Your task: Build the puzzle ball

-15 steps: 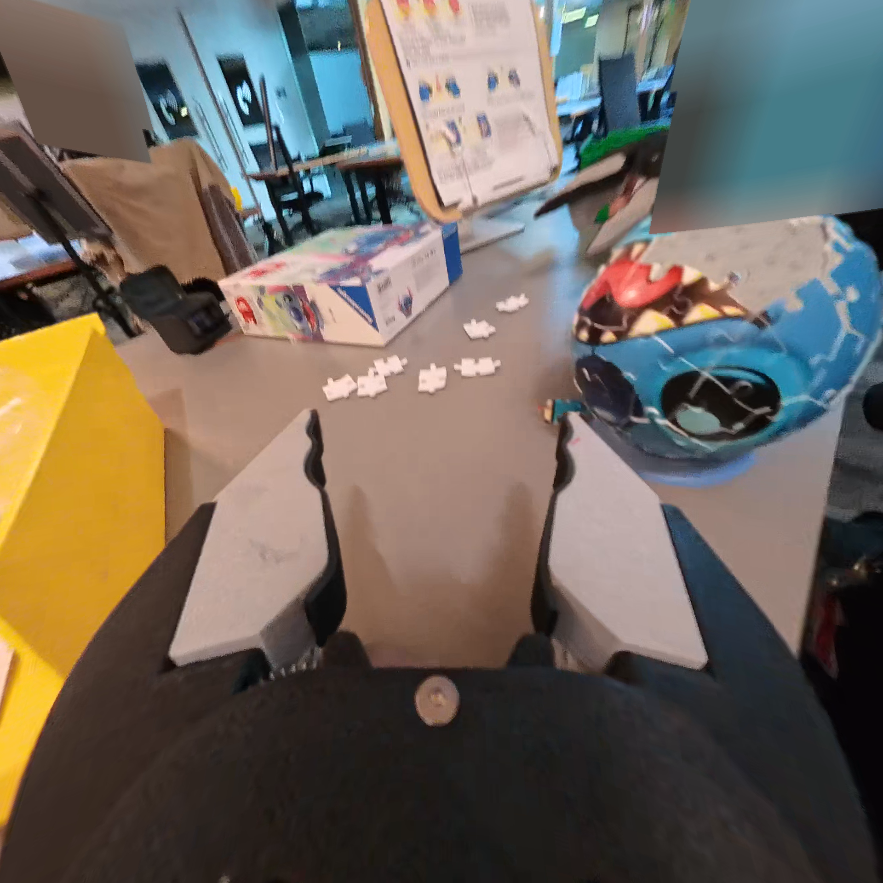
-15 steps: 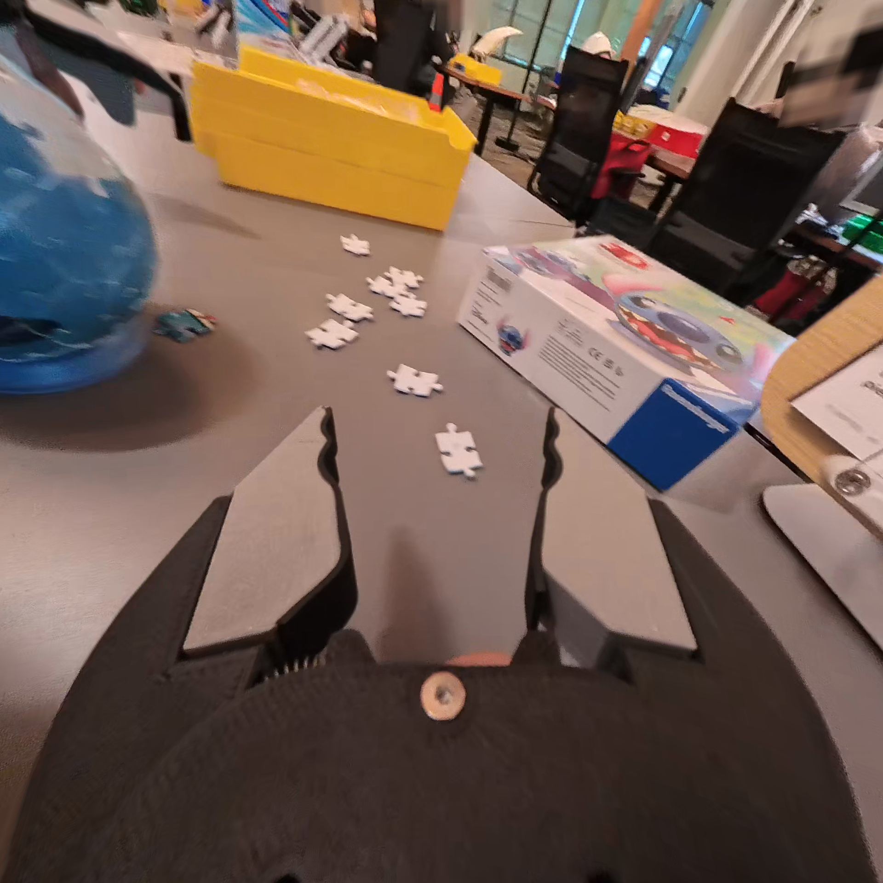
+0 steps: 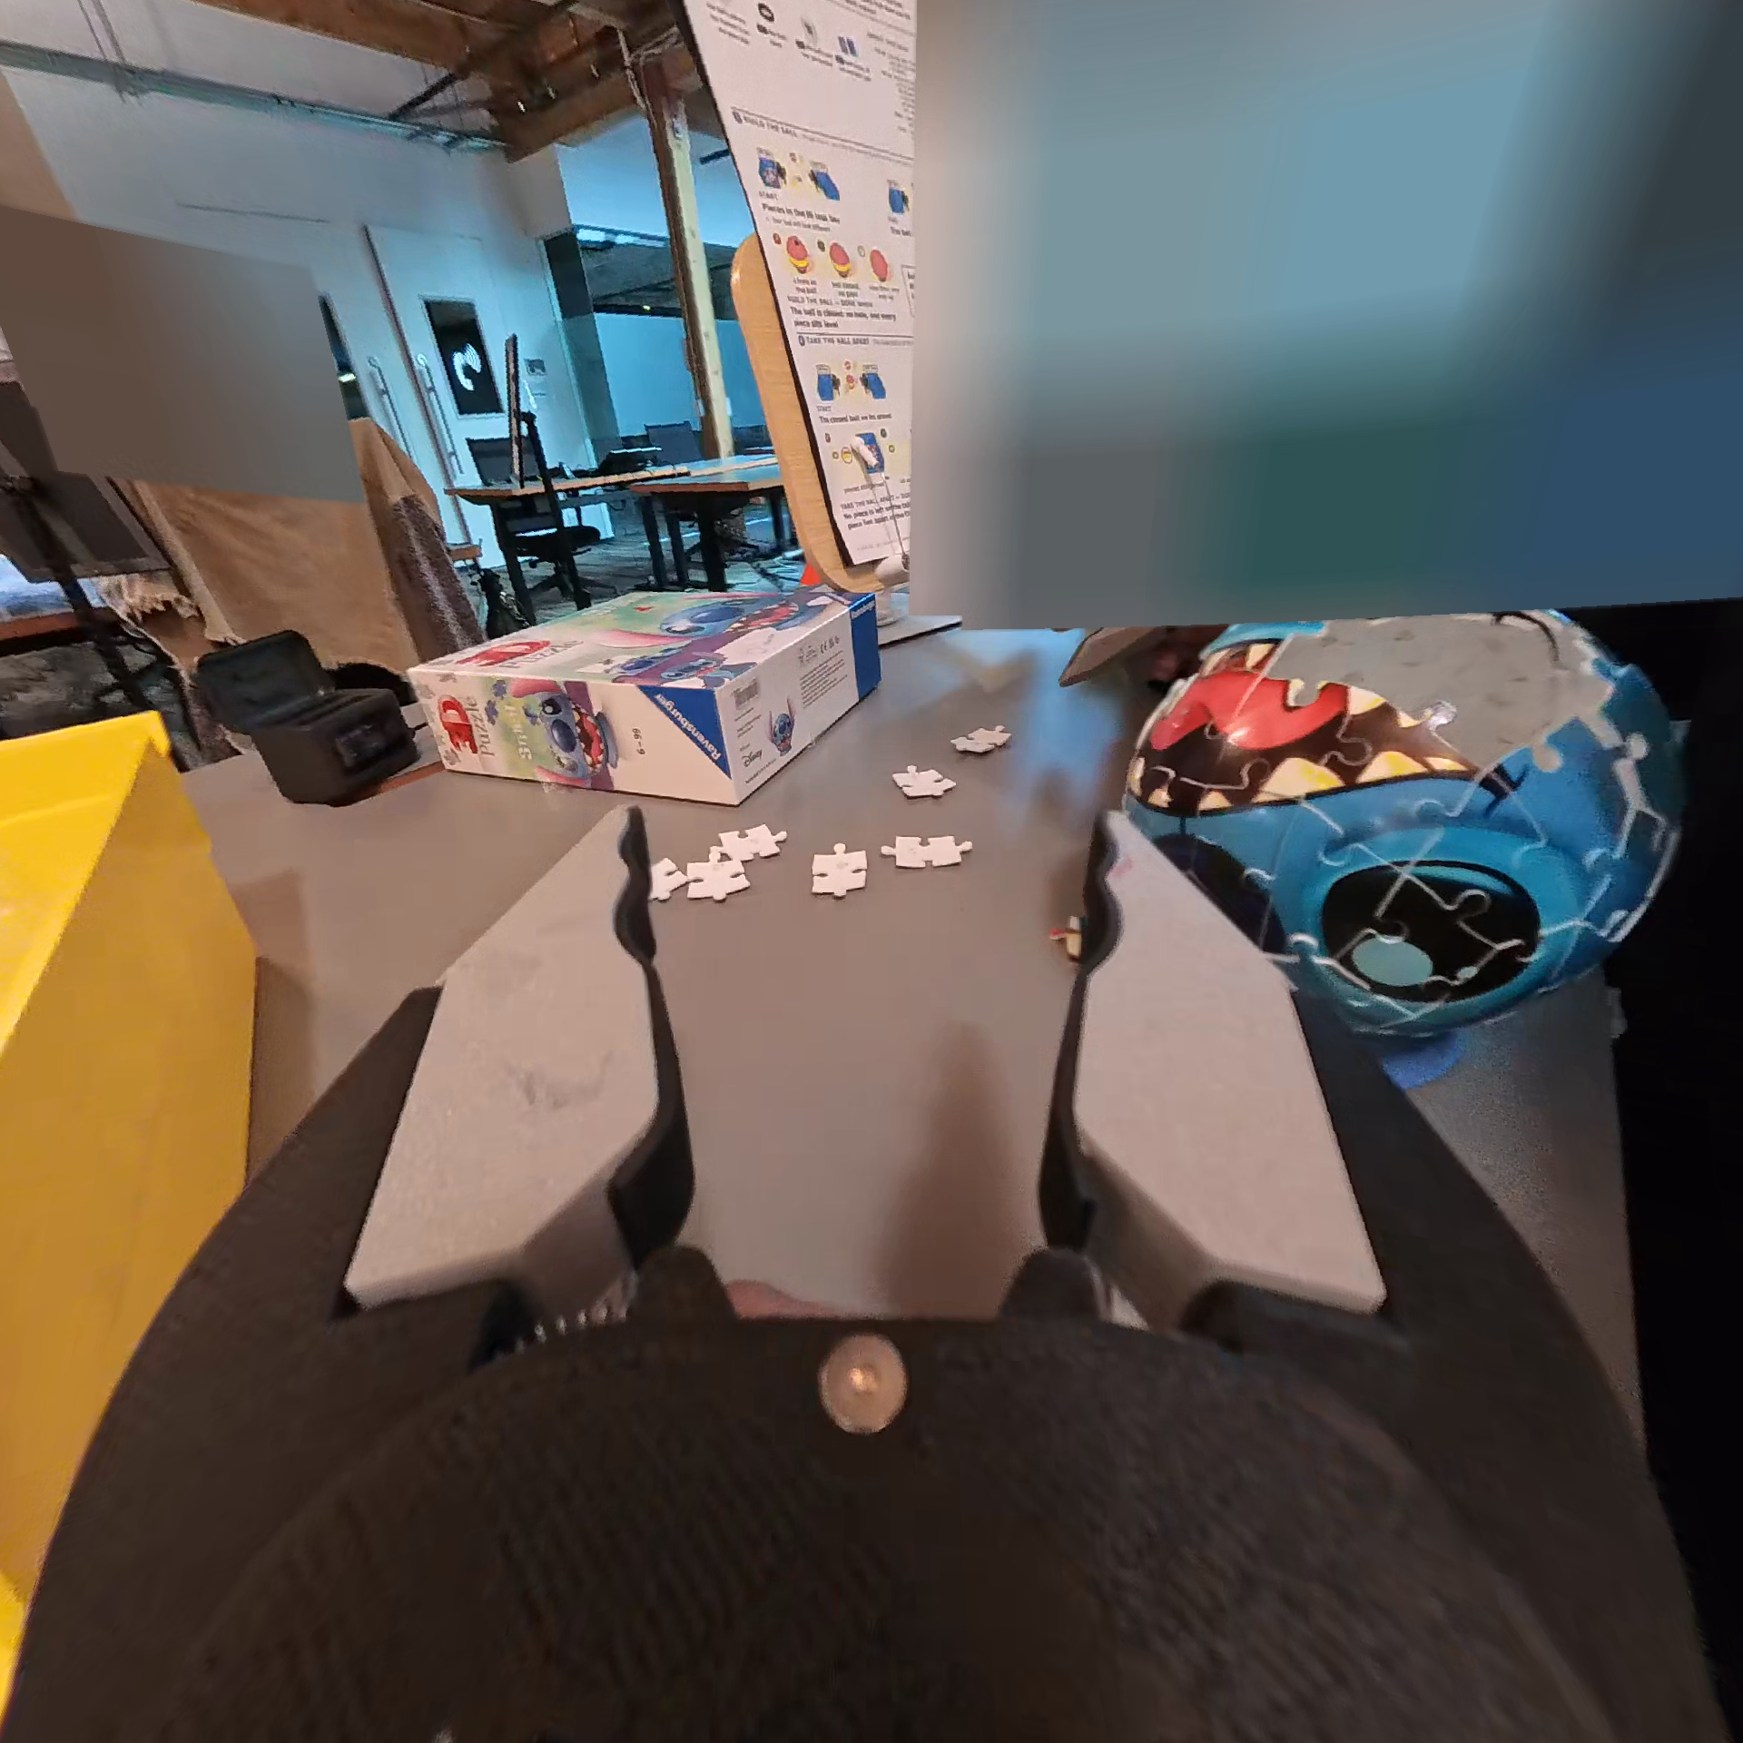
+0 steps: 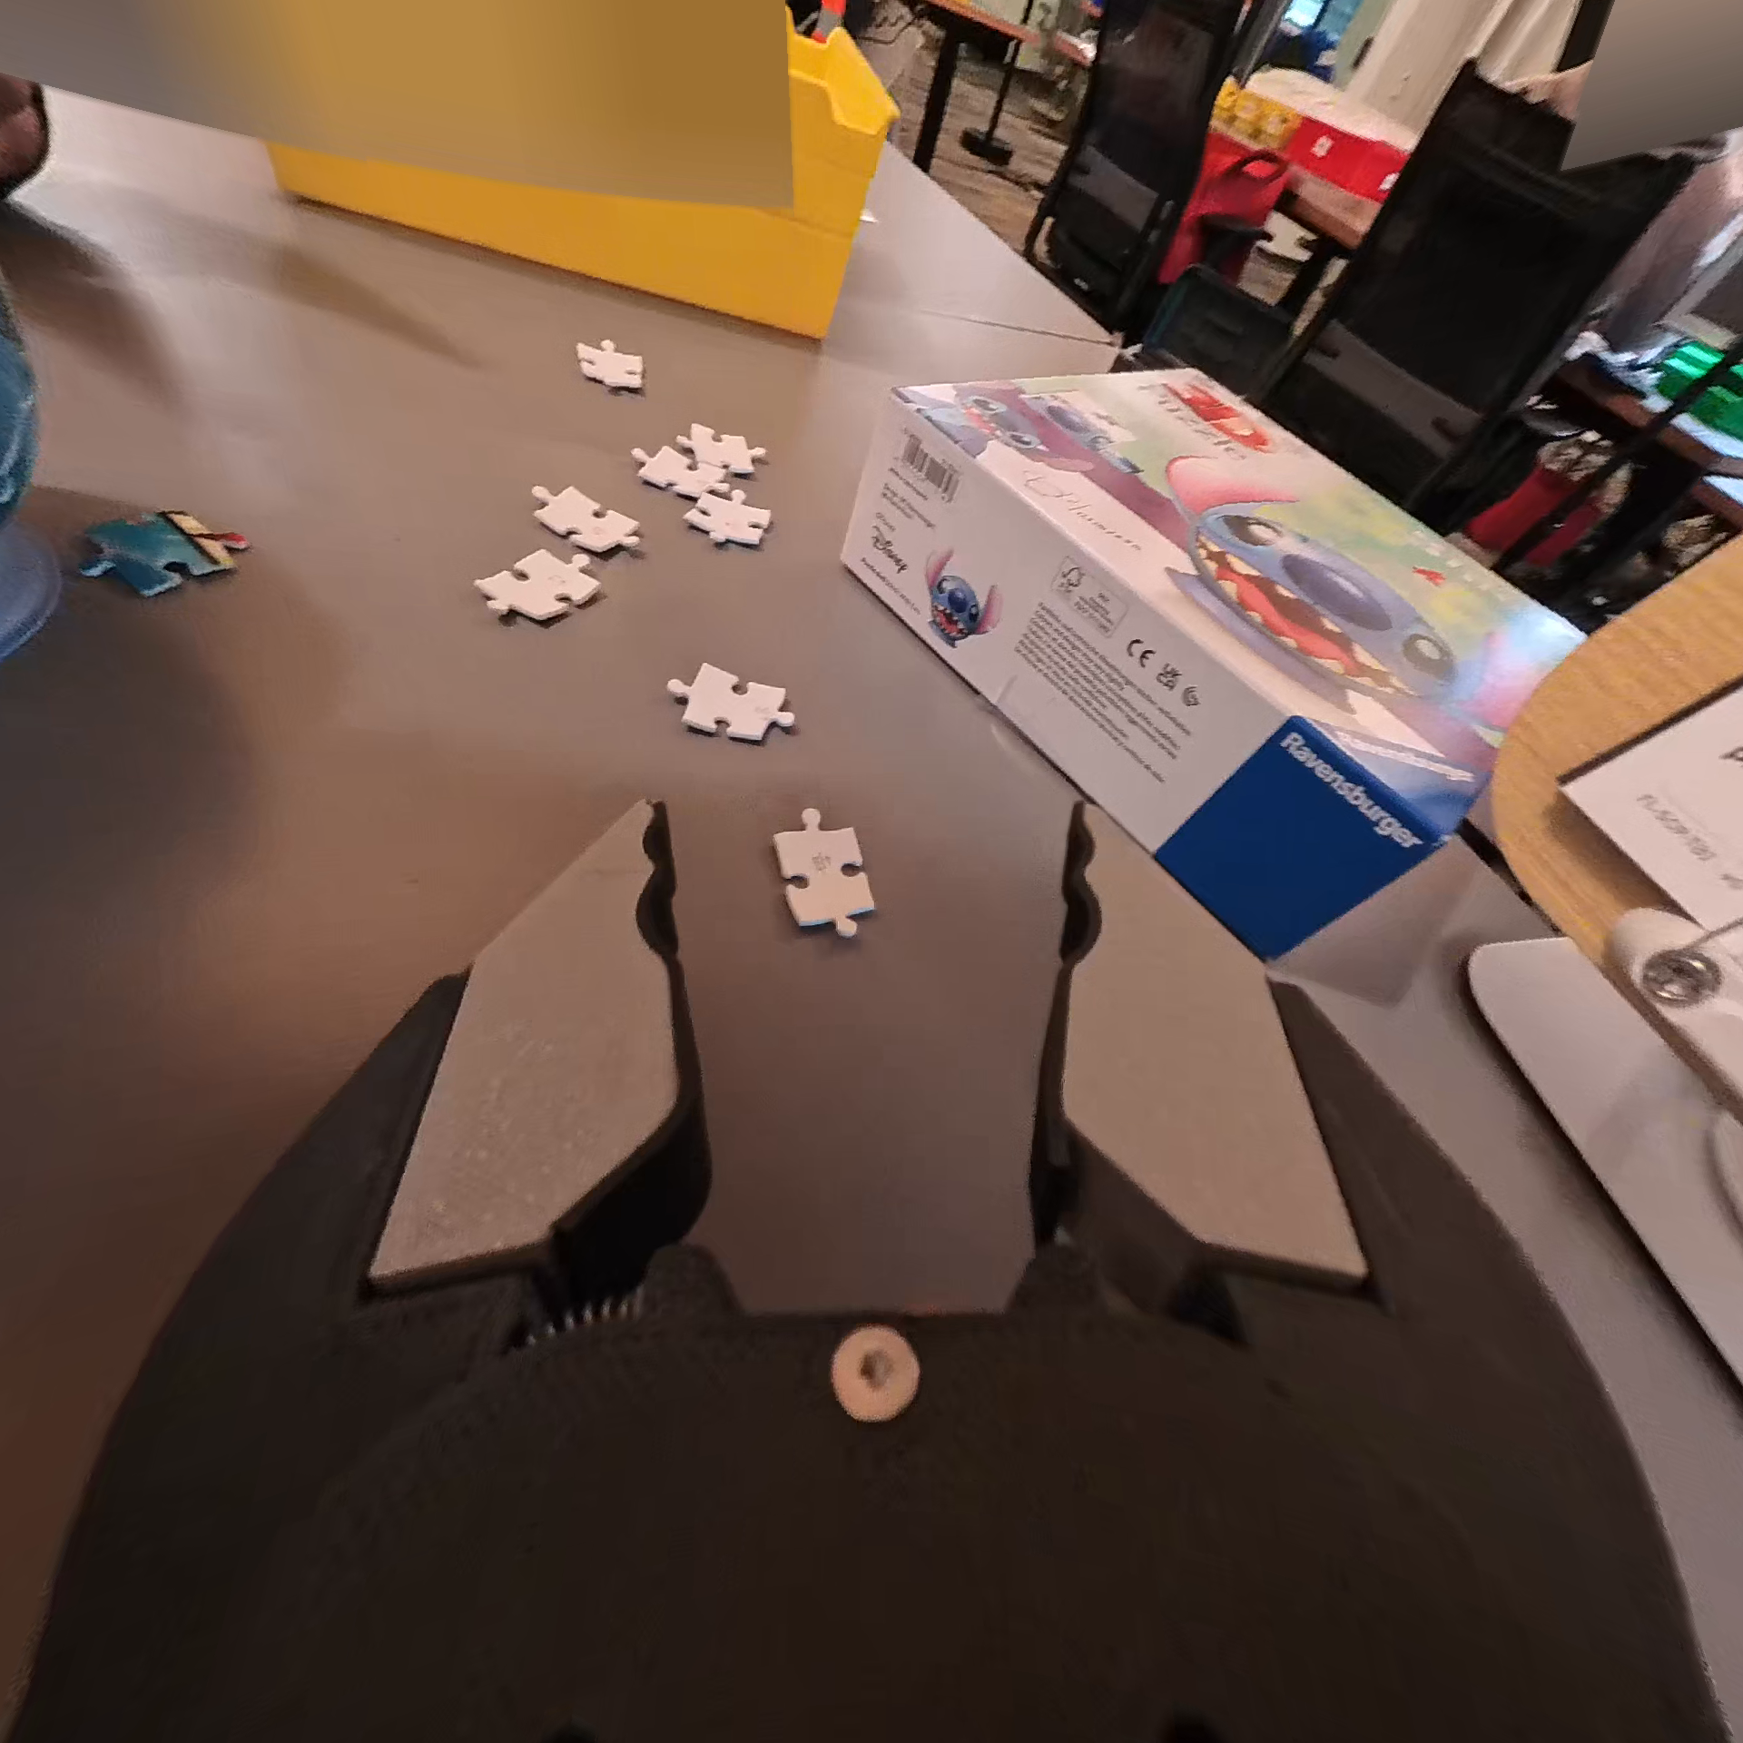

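A half-built blue puzzle ball (image 3: pixel 1415 830) with a red mouth and an open top stands on a blue ring at the right of the left wrist view; its edge shows at the left of the right wrist view (image 4: pixel 14 415). Several white face-down pieces (image 3: pixel 835 868) (image 4: pixel 585 519) lie on the grey table. One white piece (image 4: pixel 822 872) lies just ahead of and between the fingertips of my right gripper (image 4: pixel 863 854), which is open and empty. A coloured face-up piece (image 4: pixel 160 552) lies by the ball. My left gripper (image 3: pixel 863 882) is open and empty, left of the ball.
The puzzle box (image 3: pixel 651 703) (image 4: pixel 1198 641) lies past the pieces. A yellow bin (image 3: pixel 104 1037) (image 4: pixel 604 207) stands at the table's side. An instruction board on a stand (image 3: pixel 830 311) (image 4: pixel 1622 755) is beyond the box. A black case (image 3: pixel 302 722) sits at the far edge.
My right gripper has moved forward and down, so the single white piece now lies between its fingertips. My left gripper has shifted slightly toward the ball. Both stay open.
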